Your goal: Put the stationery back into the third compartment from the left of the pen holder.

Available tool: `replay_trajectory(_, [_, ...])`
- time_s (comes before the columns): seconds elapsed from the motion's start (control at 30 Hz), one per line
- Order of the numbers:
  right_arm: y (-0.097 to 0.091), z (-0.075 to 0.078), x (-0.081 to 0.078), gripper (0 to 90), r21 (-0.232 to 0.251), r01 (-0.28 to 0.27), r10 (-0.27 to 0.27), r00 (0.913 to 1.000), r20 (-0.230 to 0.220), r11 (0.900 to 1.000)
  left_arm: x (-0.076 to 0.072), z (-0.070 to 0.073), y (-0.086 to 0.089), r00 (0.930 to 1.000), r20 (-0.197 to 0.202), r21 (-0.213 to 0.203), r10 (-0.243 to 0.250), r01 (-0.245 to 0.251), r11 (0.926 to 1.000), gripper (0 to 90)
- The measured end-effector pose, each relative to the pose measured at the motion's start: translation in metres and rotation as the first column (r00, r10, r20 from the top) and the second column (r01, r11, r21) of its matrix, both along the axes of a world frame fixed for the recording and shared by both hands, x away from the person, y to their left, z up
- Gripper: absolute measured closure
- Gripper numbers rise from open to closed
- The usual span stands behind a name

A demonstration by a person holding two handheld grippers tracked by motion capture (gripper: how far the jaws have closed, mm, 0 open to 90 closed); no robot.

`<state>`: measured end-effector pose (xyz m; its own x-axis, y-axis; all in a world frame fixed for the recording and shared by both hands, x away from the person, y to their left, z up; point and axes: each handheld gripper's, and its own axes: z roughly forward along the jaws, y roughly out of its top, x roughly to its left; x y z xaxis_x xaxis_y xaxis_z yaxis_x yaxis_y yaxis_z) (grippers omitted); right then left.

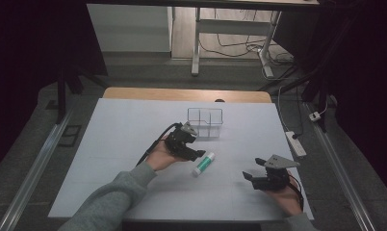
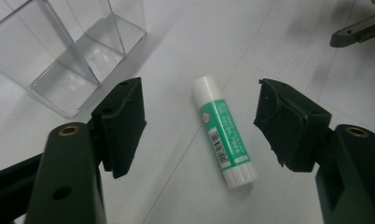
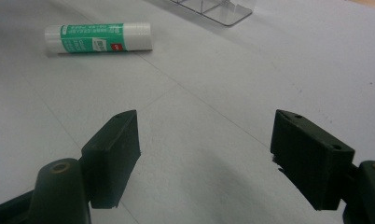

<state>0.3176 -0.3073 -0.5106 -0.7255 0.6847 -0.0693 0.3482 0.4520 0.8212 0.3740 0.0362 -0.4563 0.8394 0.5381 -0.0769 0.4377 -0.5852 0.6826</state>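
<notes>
Green-labelled glue stick [image 2: 224, 132] — between parted jaws.

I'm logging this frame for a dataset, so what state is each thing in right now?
Glue stick: capped, lying flat on the table, held by nothing.
Clear organizer: upright, compartments empty.
Left gripper: open, jaws spread on either side of the glue stick, not touching it.
Right gripper: open, holding nothing, apart from the glue stick.
Table: covered by a white sheet.

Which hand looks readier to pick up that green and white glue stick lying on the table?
The left. The left gripper hangs right over the glue stick, fingers open on either side. The right gripper sits farther off, open over bare table.
</notes>
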Motion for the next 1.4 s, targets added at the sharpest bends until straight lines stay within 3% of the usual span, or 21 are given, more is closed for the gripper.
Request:
replay_trajectory(0.3, [0.001, -0.002, 0.001, 23.2, 0.007, 0.006, -0.006, 1.0, -0.006, 1.0, 0.001, -0.005, -0.017, 0.9993, -0.027, 0.038, -0.027, 0.028, 0.9989, 35.2])
replay_trajectory(0.63, [0.002, -0.003, 0.002, 23.2, -0.002, 0.006, -0.006, 0.9999, -0.011, 1.0, 0.02, -0.024, -0.047, 0.9957, -0.092, 0.074, -0.002, 0.009, 0.9972, 36.1])
replay_trajectory(1.0, [0.002, -0.003, 0.002, 23.2, -0.006, -0.001, 0.001, 0.9998, -0.02, 1.0, 0.027, -0.047, -0.062, 0.9881, -0.149, 0.108, 0.039, -0.023, 0.9939, 39.5])
replay_trajectory(1.23, [0.003, -0.004, 0.002, 23.2, -0.013, 0.0, -0.001, 0.9997, -0.025, 0.9999, 0.025, -0.054, -0.069, 0.9873, -0.149, 0.172, 0.054, -0.028, 0.9847, 47.1])
replay_trajectory(1.4, [0.004, -0.005, 0.003, 23.2, -0.011, 0.004, -0.004, 0.9997, -0.024, 0.9999, 0.024, -0.054, -0.071, 0.9873, -0.139, 0.188, 0.076, -0.049, 0.981, 58.3])
